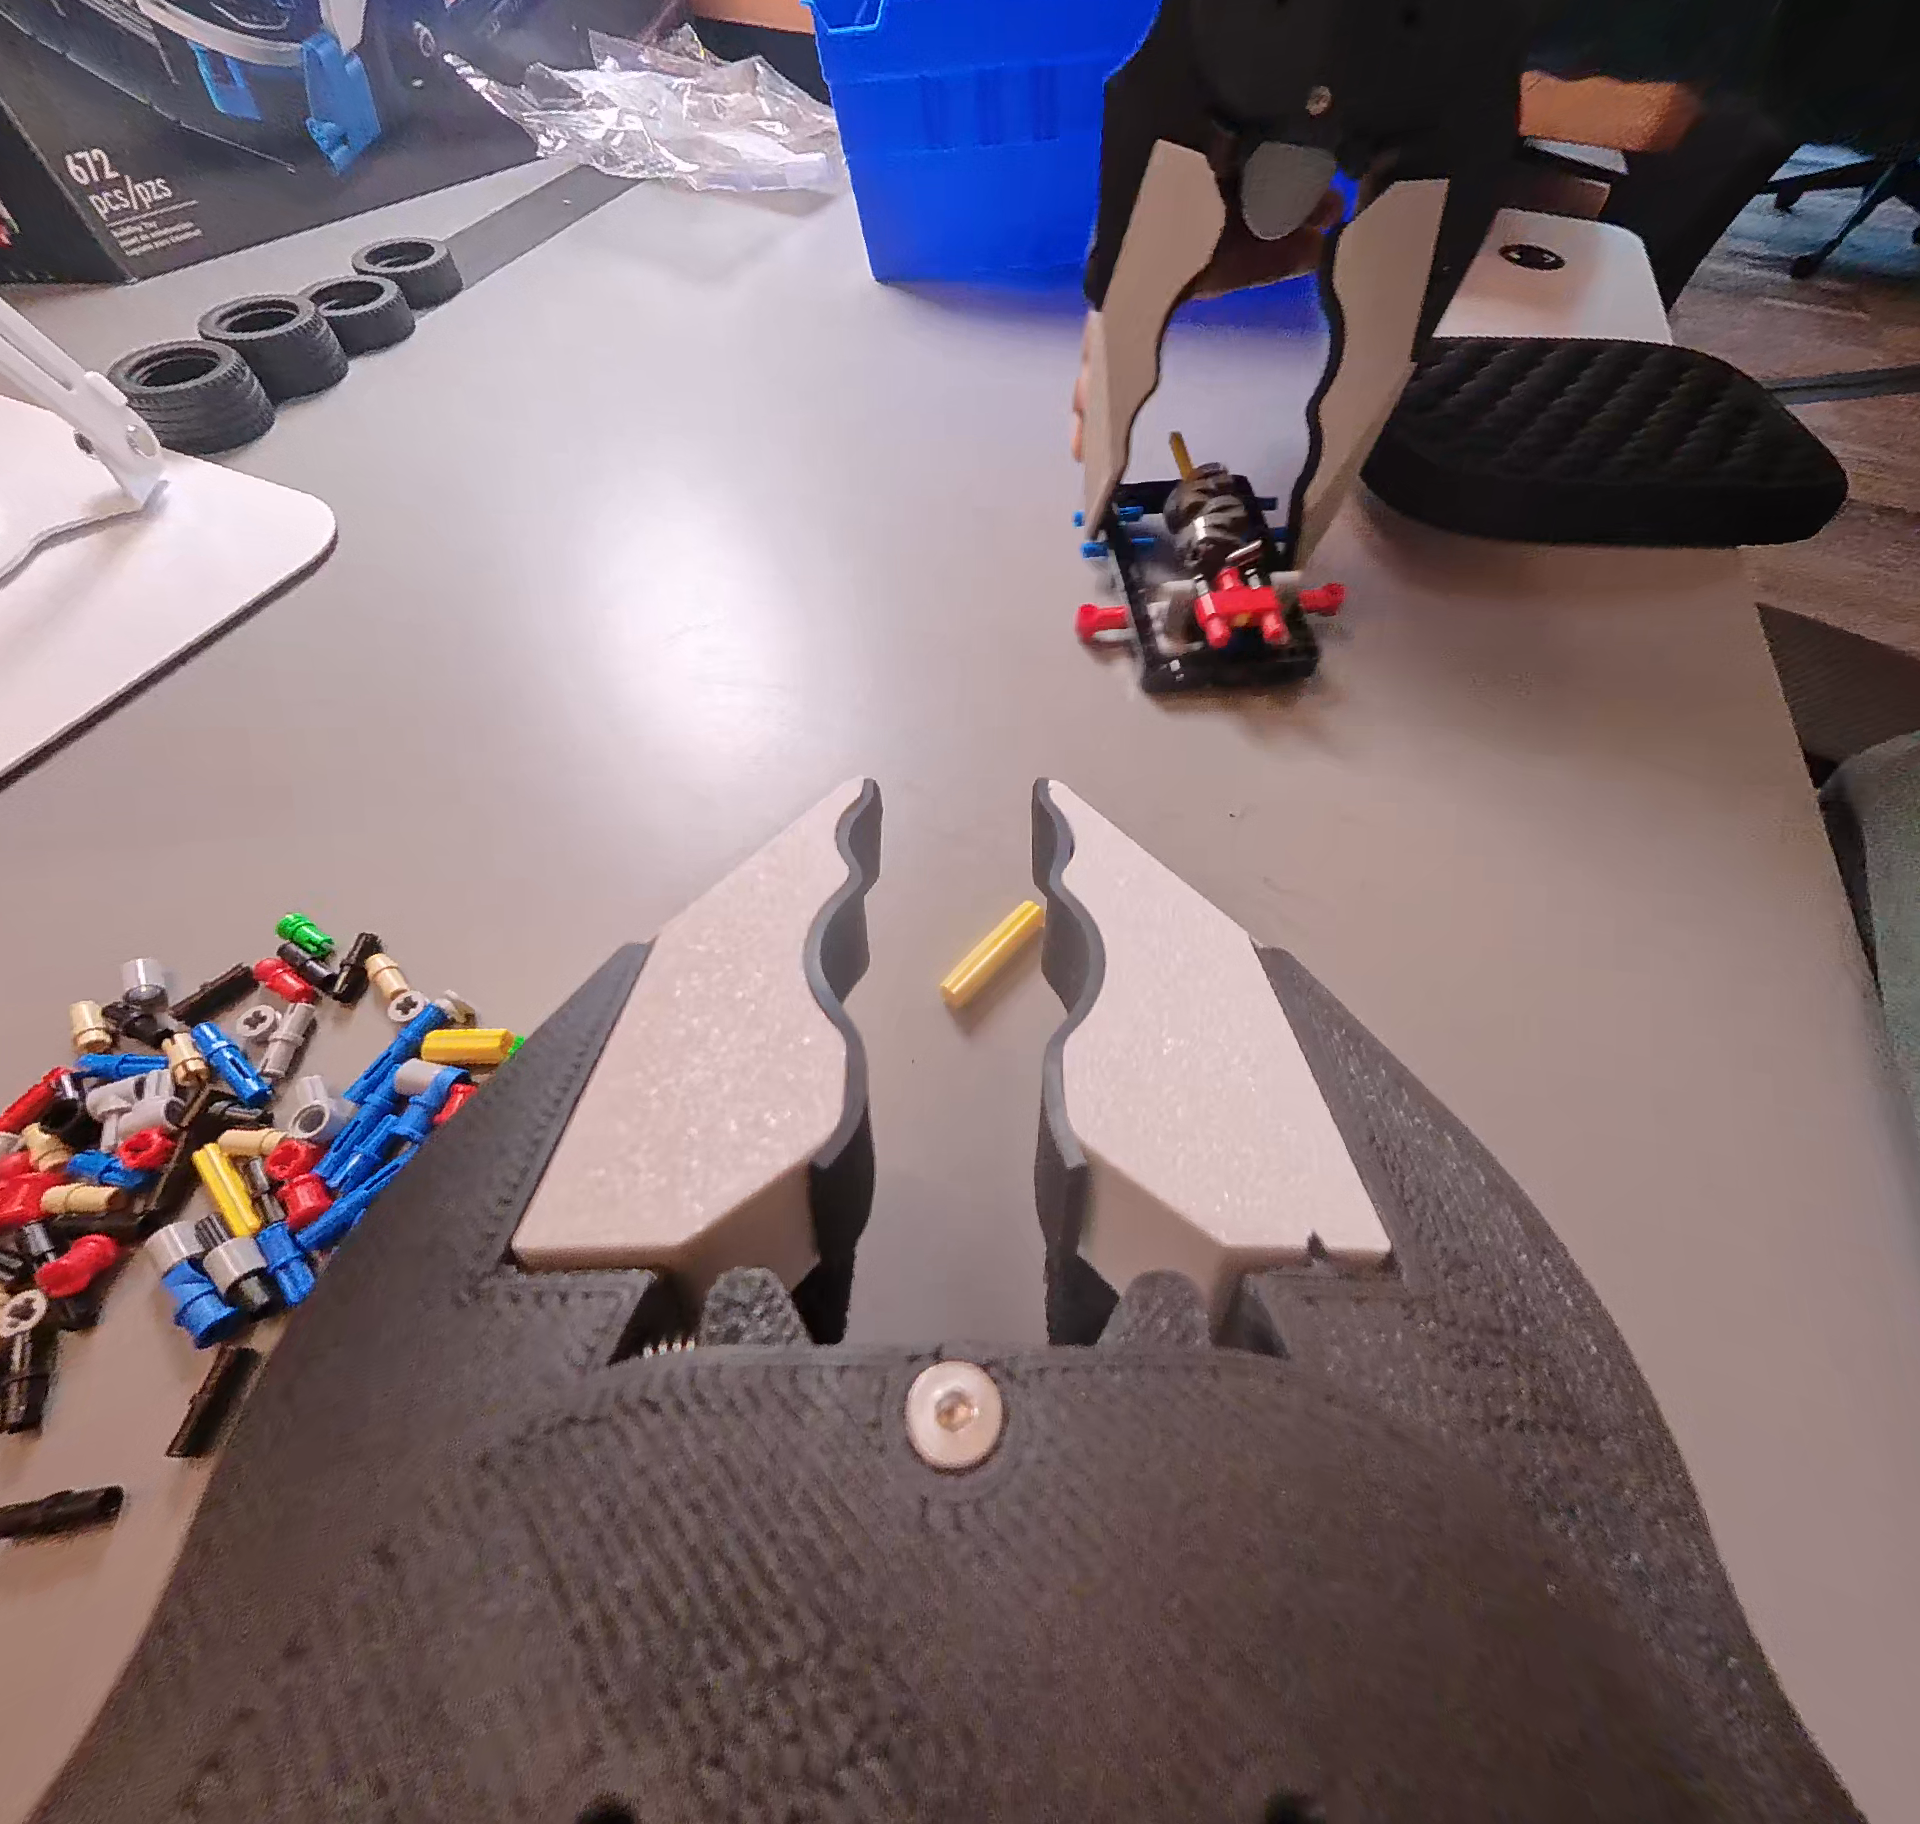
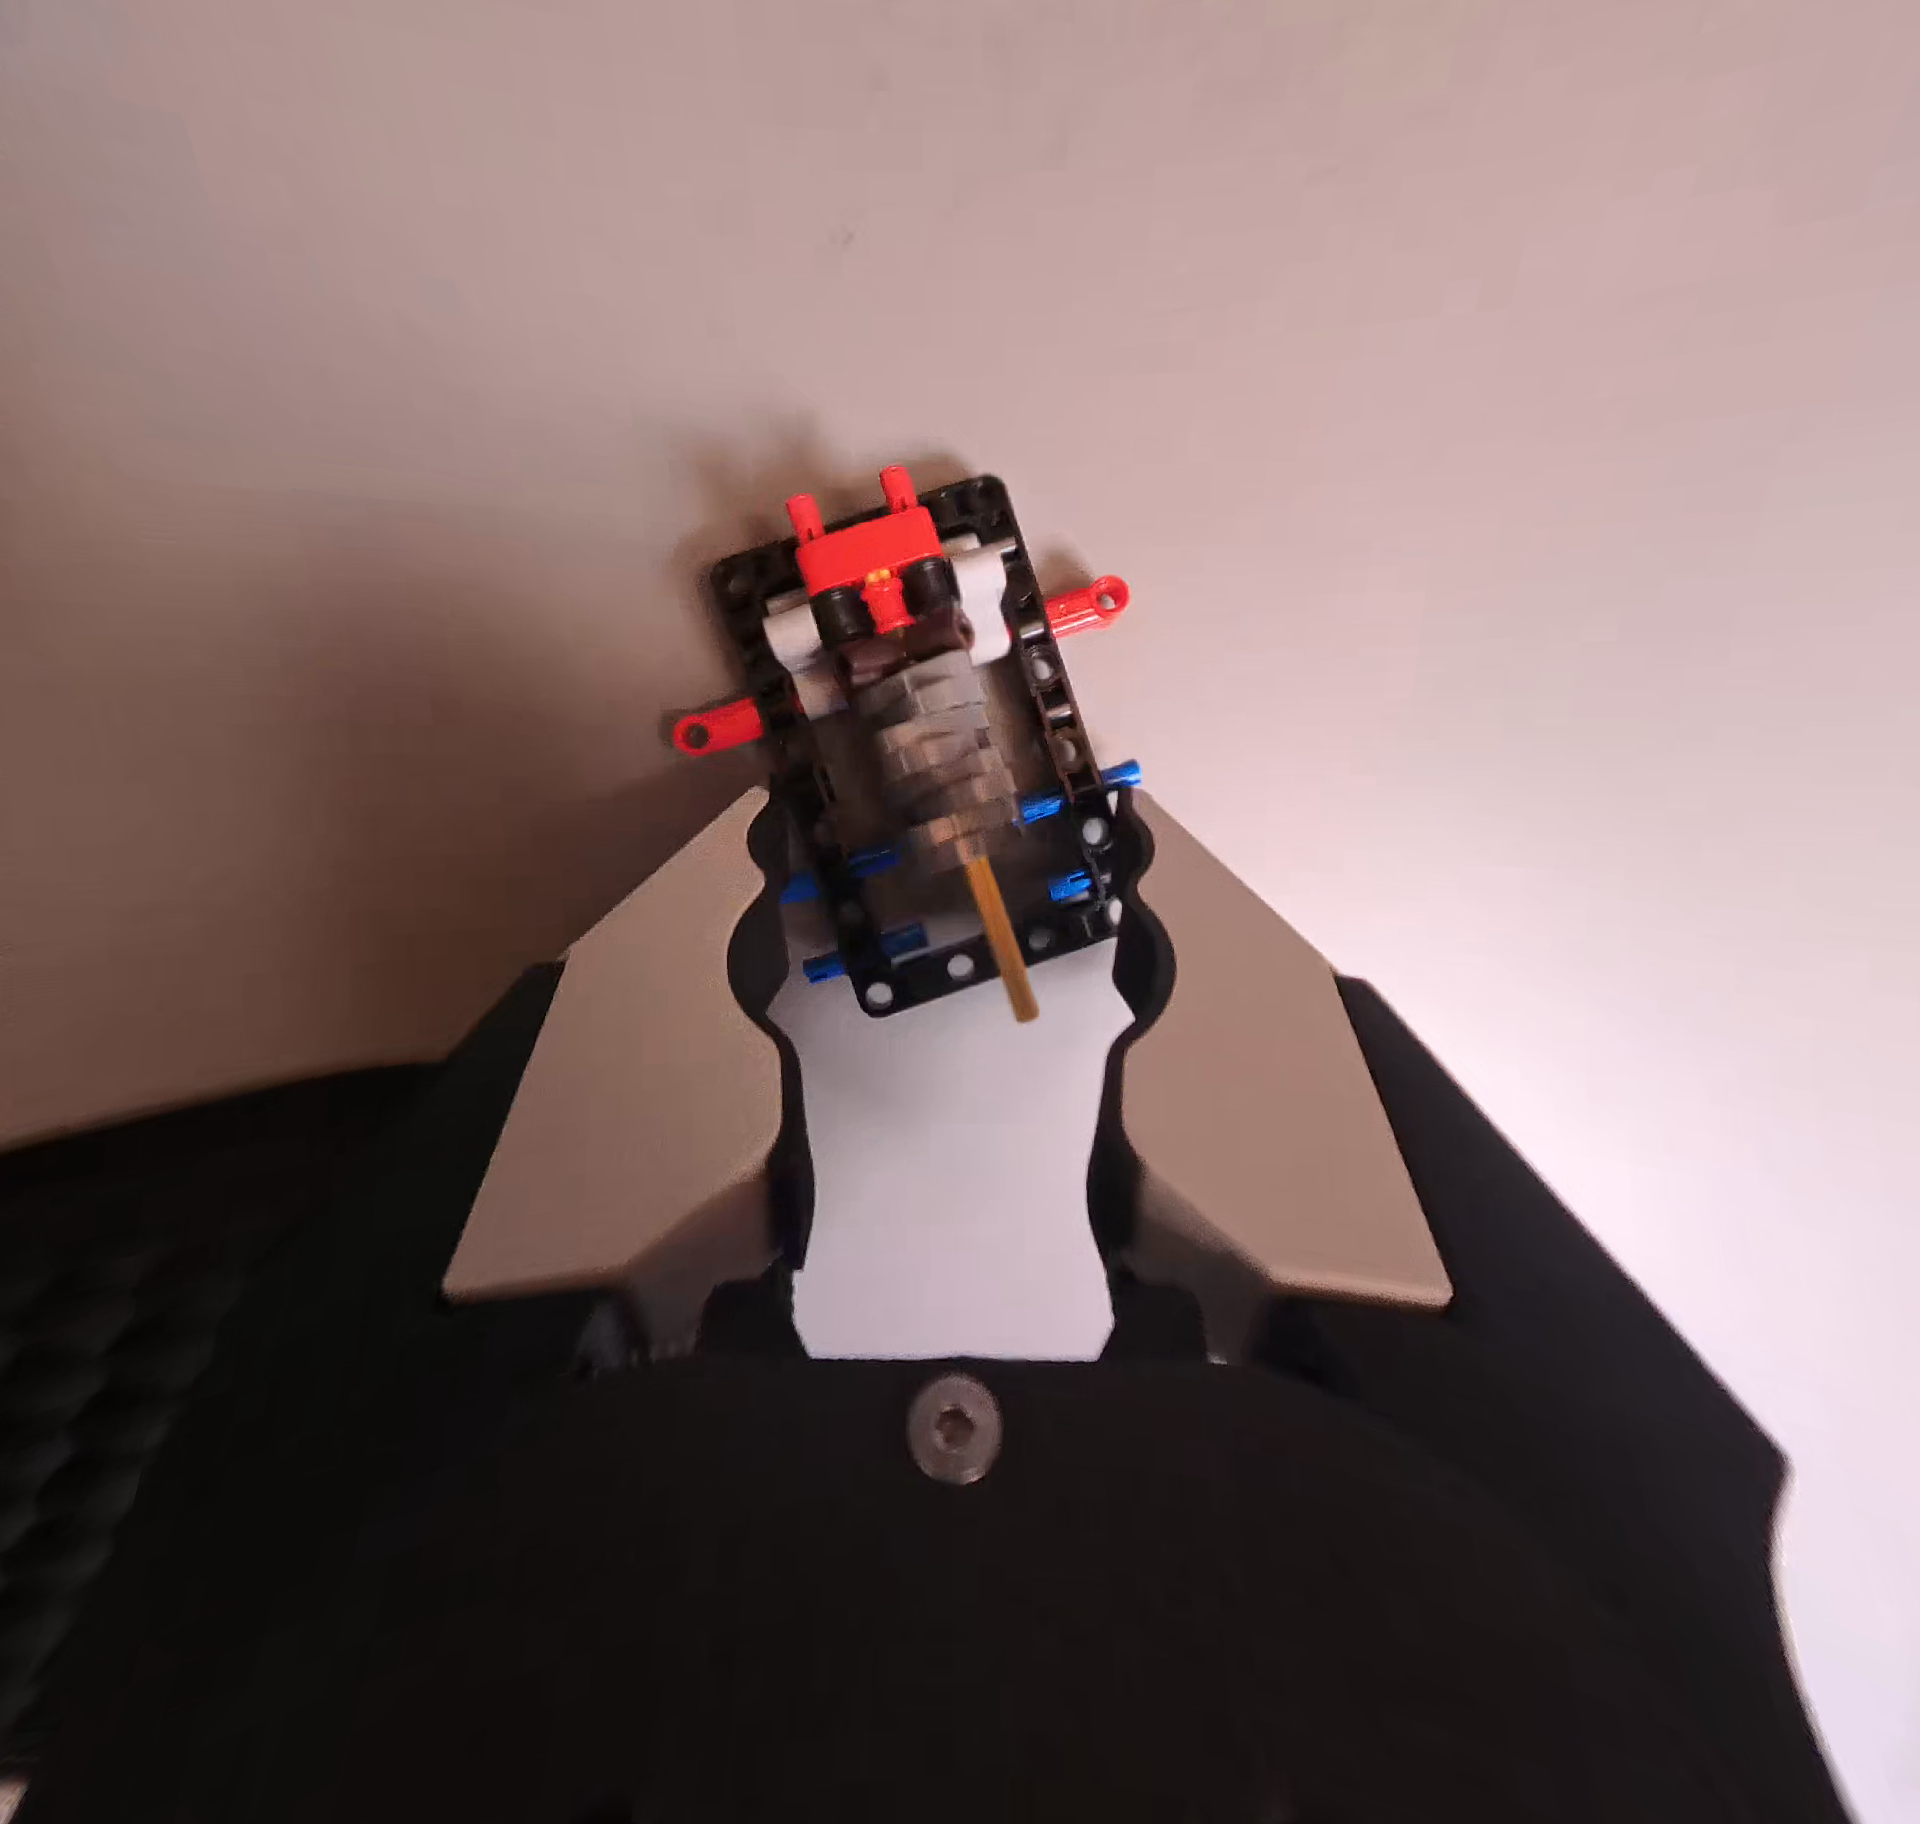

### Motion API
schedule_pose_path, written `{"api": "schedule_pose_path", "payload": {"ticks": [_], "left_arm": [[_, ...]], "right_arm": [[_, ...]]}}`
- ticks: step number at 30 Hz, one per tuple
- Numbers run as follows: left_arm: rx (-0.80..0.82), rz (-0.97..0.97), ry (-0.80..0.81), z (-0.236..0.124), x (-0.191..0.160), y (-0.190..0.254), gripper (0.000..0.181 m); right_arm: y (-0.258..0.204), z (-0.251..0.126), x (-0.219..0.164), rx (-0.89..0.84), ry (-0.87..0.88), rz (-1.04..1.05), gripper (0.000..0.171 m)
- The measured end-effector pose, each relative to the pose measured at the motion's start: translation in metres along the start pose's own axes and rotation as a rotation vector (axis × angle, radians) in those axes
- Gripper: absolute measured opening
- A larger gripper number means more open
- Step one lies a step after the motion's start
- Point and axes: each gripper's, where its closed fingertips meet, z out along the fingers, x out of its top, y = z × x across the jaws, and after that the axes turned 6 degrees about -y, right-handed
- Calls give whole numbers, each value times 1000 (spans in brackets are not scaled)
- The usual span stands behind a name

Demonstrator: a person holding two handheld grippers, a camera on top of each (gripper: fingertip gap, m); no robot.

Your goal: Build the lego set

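Grey table (image 1: 644, 569) — lego frame (image 2: 914, 746) between right gripper (image 2: 948, 808) fingertips

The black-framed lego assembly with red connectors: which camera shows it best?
The right wrist view: the lego assembly sits central and close between the right tool, gears and tan axle visible. The left wrist view shows it farther off, smaller, partly behind that tool.

The right gripper (image 2: 948, 818) fingers straddle the black-framed lego assembly (image 2: 914, 735) on the table (image 2: 1455, 424).
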Motion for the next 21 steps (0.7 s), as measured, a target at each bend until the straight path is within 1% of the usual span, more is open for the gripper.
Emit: {"api": "schedule_pose_path", "payload": {"ticks": [5, 8, 11, 14, 15, 17, 19, 21], "left_arm": [[-17, -4, -14, 2, -4, 2, 27], [-7, 9, -13, 1, -3, 2, 27], [-2, 10, -12, 0, -3, 1, 27], [-7, 4, -14, 0, -3, 1, 27], [-6, 5, -13, 0, -3, 1, 27], [-7, 2, -10, -1, -2, 1, 27], [-6, -6, -5, -2, -1, 0, 28], [-5, -8, -1, -3, 0, 0, 28]], "right_arm": [[31, 11, 24, -51, -7, -30, 60], [52, 14, 39, -54, 36, 18, 60], [85, 13, 42, -125, 39, 161, 59], [100, 17, 37, -154, 21, 347, 60], [102, 20, 34, -175, 11, 369, 59], [102, 21, 33, -200, 19, 380, 73], [102, 5, 45, -207, 127, 429, 75], [114, -30, 60, -279, 299, 492, 76]]}}
